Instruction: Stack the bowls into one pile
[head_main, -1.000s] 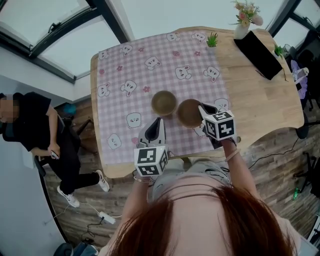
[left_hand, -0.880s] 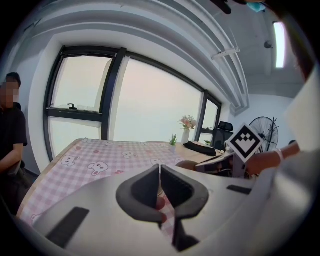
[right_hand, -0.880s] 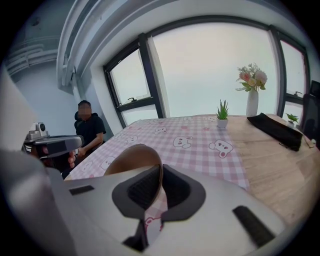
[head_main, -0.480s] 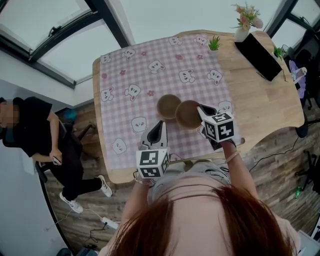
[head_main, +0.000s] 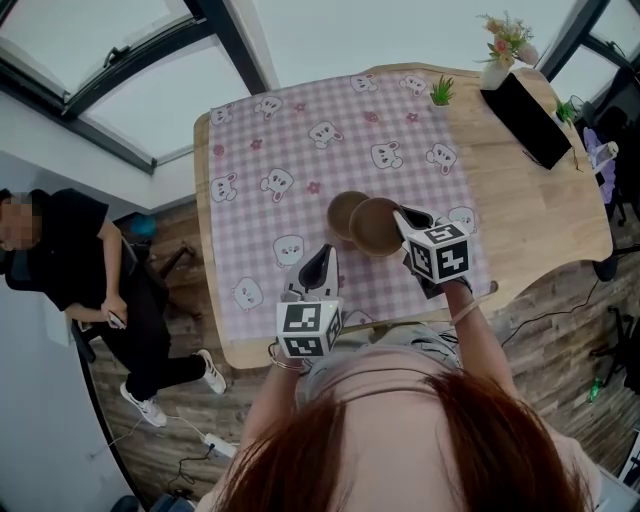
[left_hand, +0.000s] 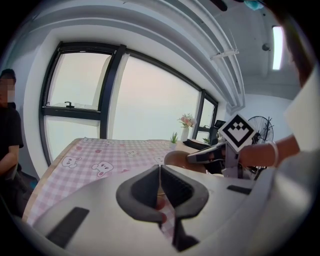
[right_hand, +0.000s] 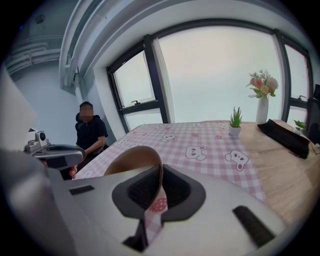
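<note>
Left gripper (left_hand: 160, 182): its two jaws are pressed together with nothing between them; in the head view it (head_main: 322, 262) hovers over the near edge of the cloth, at about seven o'clock from the bowls. Right gripper (right_hand: 159, 175): jaws clamped on the near rim of a brown bowl (right_hand: 131, 161), one jaw inside the wall and one outside; from above this gripper (head_main: 405, 218) sits at the bowl's three o'clock. The brown bowl (head_main: 375, 228) overlaps the three o'clock edge of a second bowl (head_main: 342, 212), which rests on the cloth; whether the two touch cannot be told. Both lie near the six o'clock end of a pink checked tablecloth (head_main: 290, 150) printed with bears; the cloth covers the nine o'clock part of a wooden table (head_main: 530, 200). Toward one o'clock stands a small potted plant (head_main: 441, 93); beyond it a vase (head_main: 495, 68) of flowers; beside that, a flat black slab (head_main: 530, 115). At nine o'clock, off the table, a person (head_main: 70, 260) in black sits.
</note>
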